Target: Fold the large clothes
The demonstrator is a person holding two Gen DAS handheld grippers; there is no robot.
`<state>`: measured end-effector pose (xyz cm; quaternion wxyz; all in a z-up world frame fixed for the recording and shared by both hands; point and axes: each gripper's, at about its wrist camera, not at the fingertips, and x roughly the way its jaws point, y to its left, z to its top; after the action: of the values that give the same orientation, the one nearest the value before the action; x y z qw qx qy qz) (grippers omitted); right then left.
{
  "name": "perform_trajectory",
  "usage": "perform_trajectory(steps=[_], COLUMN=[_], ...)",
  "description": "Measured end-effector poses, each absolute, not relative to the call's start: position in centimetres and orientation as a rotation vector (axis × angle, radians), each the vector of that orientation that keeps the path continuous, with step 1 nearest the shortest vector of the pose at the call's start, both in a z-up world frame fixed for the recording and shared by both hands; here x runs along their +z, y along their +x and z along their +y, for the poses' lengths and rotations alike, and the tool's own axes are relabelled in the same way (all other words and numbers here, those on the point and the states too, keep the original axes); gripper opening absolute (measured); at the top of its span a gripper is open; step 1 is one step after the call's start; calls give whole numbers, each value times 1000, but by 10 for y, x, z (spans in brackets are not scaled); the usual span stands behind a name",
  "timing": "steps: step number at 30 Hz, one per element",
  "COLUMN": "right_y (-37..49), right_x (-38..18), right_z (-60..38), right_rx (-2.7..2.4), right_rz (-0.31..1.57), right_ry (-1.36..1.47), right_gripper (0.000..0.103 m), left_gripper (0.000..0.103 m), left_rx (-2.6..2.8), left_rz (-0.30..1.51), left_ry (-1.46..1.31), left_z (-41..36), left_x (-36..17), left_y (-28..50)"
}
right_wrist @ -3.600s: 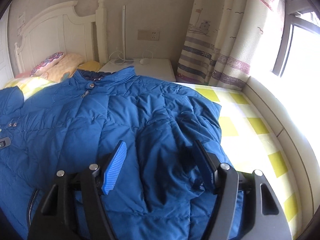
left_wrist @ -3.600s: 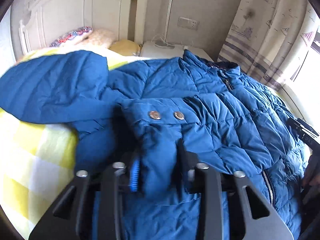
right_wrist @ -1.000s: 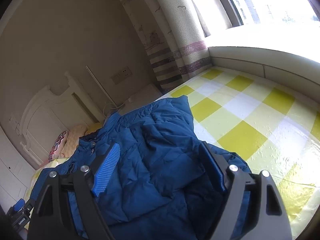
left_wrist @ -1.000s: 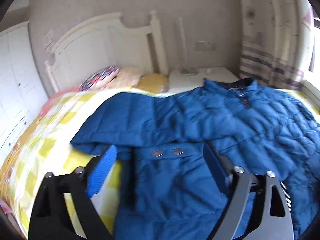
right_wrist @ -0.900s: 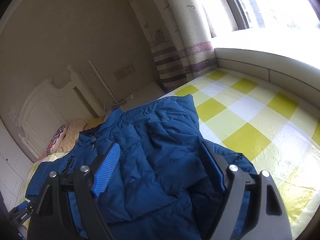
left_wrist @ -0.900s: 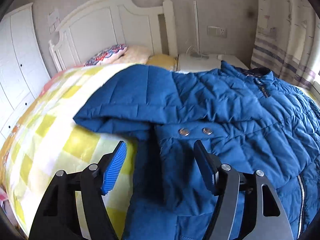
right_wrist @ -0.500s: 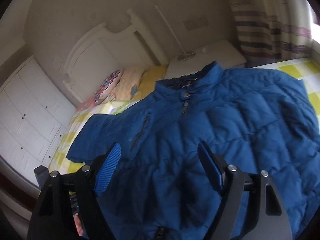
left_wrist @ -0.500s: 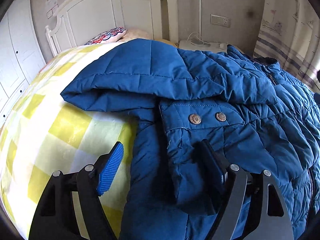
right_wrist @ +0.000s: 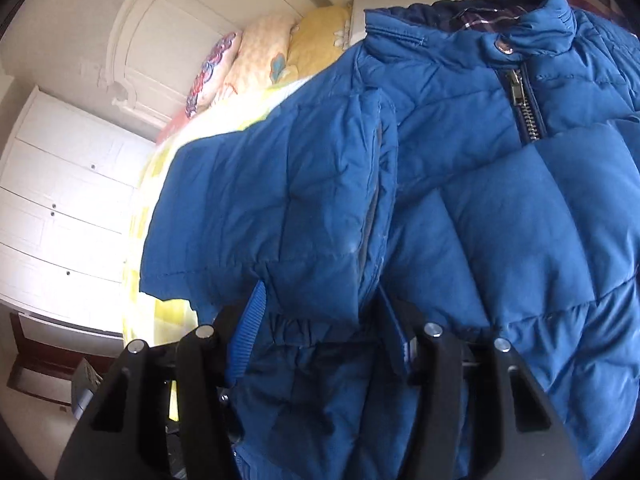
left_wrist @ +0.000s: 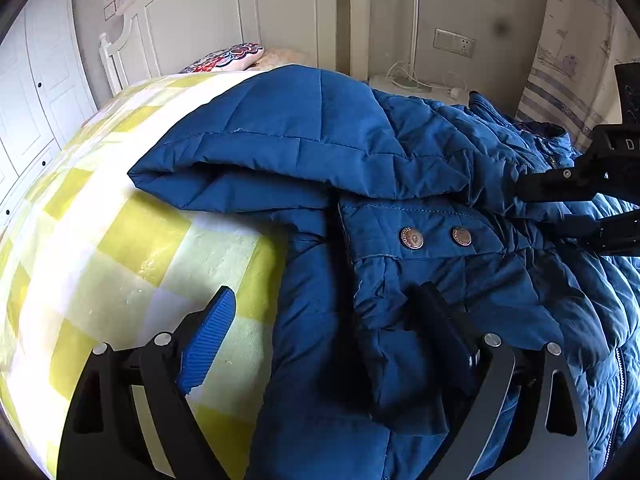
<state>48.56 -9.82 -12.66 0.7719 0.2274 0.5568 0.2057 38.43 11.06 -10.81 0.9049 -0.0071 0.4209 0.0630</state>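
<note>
Your right gripper point(right_wrist: 320, 320), half a second ago open above the jacket's chest, has dropped to the sleeve point(right_wrist: 280, 200) and narrowed its jaws around the gathered cuff; fabric fills the gap, though full clamping cannot be confirmed. Your left gripper point(left_wrist: 324, 328) has crept forward and stays wide open: one finger over the checked bedspread point(left_wrist: 120, 248), the other on the jacket's side edge, just below the two snap buttons point(left_wrist: 436, 237), gripping nothing. The blue padded jacket point(left_wrist: 460, 184) lies front-up on the bedspread, collar toward the headboard point(left_wrist: 240, 12), that sleeve folded across it above the snaps. Judgement: with the cuff taken, the sleeve can be repositioned inward; your left side is not yet secured.
</note>
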Motion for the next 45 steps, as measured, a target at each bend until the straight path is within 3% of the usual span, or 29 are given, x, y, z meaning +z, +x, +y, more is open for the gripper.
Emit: perform_trajectory(steps=[5, 7, 9, 11, 15, 19, 23, 28, 33, 38, 40, 45], right_y=[479, 482, 479, 470, 443, 400, 365, 363, 374, 366, 369, 357], right_x=[-130, -138, -138, -129, -79, -13, 11, -49, -134, -120, -120, -123], right_z=[-112, -118, -117, -113, -115, -152, -227, -324, -342, -333, -328, -329], right_rx=[440, 437, 419, 416, 451, 405, 311, 163, 179, 197, 159, 114], right_rz=[1134, 1084, 1032, 970, 784, 594, 523, 651, 752, 685, 745, 829], right_ry=[613, 687, 658, 612, 541, 400, 312, 339, 458, 423, 390, 396], right_gripper=[53, 46, 30, 21, 16, 16, 16, 16, 17, 17, 17, 36], left_gripper=[92, 92, 92, 93, 95, 97, 99, 99, 99, 99, 99, 99], left_rx=[136, 144, 146, 142, 137, 132, 121, 130, 140, 147, 150, 150], left_rz=[869, 866, 865, 869, 875, 880, 890, 886, 883, 880, 879, 880], left_ry=[-4, 11, 16, 6, -16, -39, -74, -55, -36, -24, -20, -22], left_z=[109, 106, 105, 107, 113, 118, 125, 122, 120, 118, 115, 115], left_x=[-108, -107, -107, -107, -108, -108, -109, -109, -107, -106, -106, -107], left_y=[386, 386, 387, 388, 388, 389, 390, 387, 385, 385, 384, 385])
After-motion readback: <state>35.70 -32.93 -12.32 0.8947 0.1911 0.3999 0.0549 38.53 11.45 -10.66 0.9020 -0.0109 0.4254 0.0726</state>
